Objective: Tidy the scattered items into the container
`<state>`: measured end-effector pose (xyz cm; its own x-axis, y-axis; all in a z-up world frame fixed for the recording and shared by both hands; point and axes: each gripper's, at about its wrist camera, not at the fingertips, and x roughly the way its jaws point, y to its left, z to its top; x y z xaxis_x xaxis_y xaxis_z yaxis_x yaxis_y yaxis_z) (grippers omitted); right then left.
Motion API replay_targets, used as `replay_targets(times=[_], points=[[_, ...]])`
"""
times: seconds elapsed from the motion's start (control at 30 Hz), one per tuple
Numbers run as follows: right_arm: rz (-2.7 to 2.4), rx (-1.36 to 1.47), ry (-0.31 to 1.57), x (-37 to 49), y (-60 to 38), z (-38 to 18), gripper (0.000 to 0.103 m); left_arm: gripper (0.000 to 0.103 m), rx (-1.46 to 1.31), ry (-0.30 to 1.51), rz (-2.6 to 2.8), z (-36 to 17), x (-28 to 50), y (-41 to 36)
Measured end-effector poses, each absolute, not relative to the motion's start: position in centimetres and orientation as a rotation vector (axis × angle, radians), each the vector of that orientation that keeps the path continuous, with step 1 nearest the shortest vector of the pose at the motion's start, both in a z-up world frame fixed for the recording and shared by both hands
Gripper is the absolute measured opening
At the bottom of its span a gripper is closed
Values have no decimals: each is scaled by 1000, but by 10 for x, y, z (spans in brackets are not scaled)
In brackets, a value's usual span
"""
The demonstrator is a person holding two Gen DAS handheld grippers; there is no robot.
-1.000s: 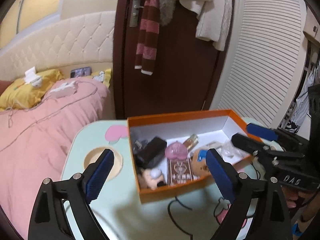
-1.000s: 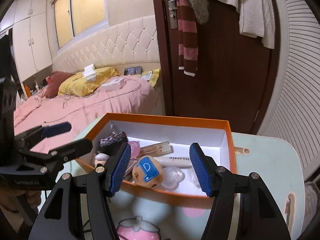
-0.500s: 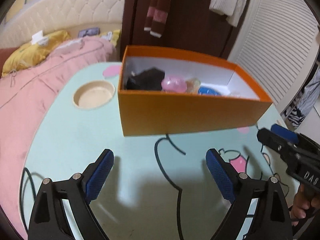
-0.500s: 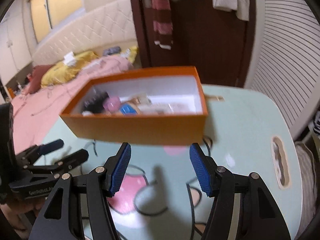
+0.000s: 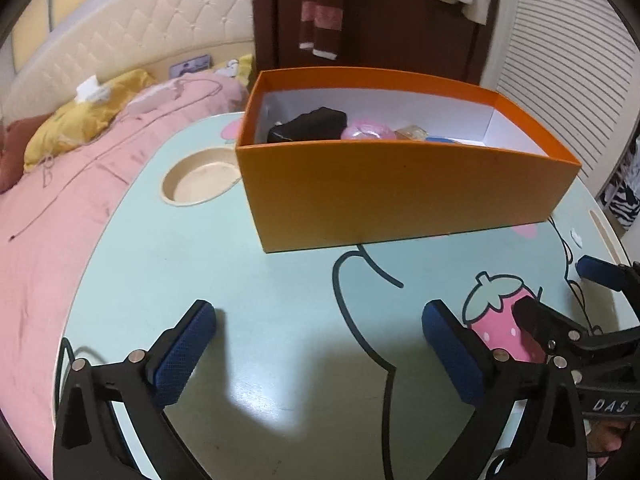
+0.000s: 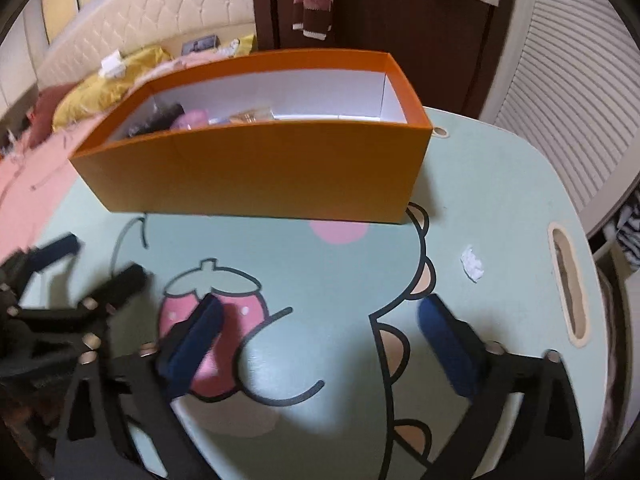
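Observation:
The orange box (image 5: 400, 192) stands on the mint-green table (image 5: 260, 280). Over its front wall I see a black item (image 5: 308, 124), a pink item (image 5: 368, 132) and an amber one (image 5: 412, 132). My left gripper (image 5: 320, 344) hangs low over the table in front of the box, its jaws opening with nothing between them. My right gripper (image 6: 320, 340) is beside it over the strawberry print, its jaws also opening on nothing. Each shows in the other's view: right gripper (image 5: 560, 292), left gripper (image 6: 94, 264). A small white crumpled scrap (image 6: 472, 262) lies on the table right of the box (image 6: 260, 172).
A round cup recess (image 5: 200, 176) is set in the table left of the box. A slot handle (image 6: 568, 284) runs along the table's right edge. A bed with a pink cover (image 5: 60, 200) borders the left side. A dark door (image 5: 400, 20) stands behind.
Both grippers have sunk and drawn back from above the box to low over the table in front of it. The right jaws stand wider than before.

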<state>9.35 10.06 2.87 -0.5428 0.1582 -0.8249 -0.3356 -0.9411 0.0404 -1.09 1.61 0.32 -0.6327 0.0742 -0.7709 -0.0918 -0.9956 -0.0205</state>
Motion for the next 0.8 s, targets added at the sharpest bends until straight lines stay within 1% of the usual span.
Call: replay_targets(times=[0.8], points=[[2523,-1311,282,103,98,31,103,103,-1296,35,2760,4,-9,19]])
